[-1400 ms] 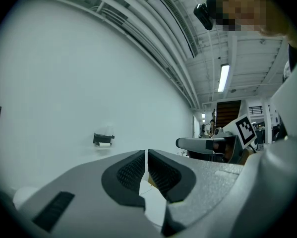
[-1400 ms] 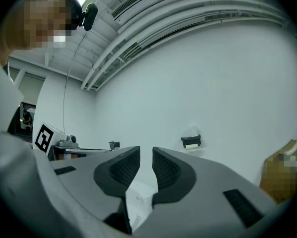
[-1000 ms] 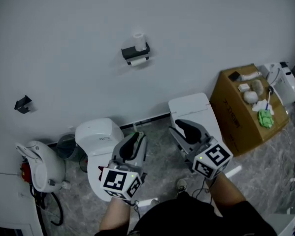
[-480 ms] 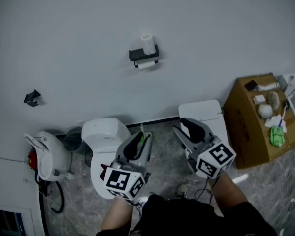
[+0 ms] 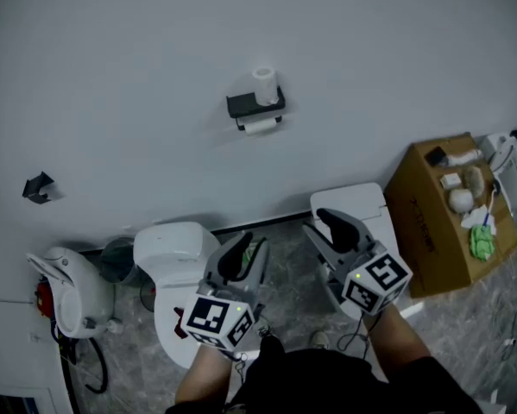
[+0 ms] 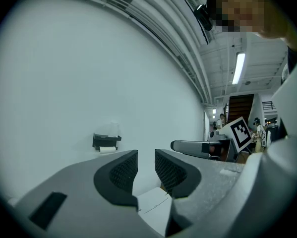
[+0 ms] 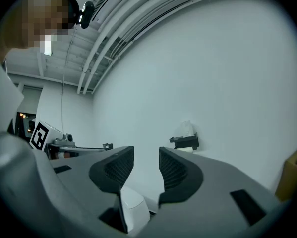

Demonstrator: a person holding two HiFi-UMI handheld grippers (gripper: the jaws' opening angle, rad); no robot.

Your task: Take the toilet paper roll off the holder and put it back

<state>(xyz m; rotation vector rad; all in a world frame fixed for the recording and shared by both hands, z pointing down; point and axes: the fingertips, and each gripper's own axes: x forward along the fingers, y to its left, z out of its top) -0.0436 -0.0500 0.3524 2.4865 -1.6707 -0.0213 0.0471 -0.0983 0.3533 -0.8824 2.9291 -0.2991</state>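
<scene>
Plainly, both the left hand-held gripper (image 5: 241,247) and the right hand-held gripper (image 5: 327,222) are empty, jaws apart and just now opening wider, well away from the roll (image 5: 260,126) in its wall holder (image 5: 251,104), so a hasty reach may knock off the spare roll (image 5: 264,84) standing on top.

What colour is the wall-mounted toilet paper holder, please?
Black; the holder shows best in the head view.

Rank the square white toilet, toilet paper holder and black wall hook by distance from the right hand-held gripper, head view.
From the right hand-held gripper, whose empty jaws have just been opening:
1. Square white toilet, just below it.
2. Toilet paper holder, on the wall ahead-left.
3. Black wall hook, far left on the wall.
</scene>
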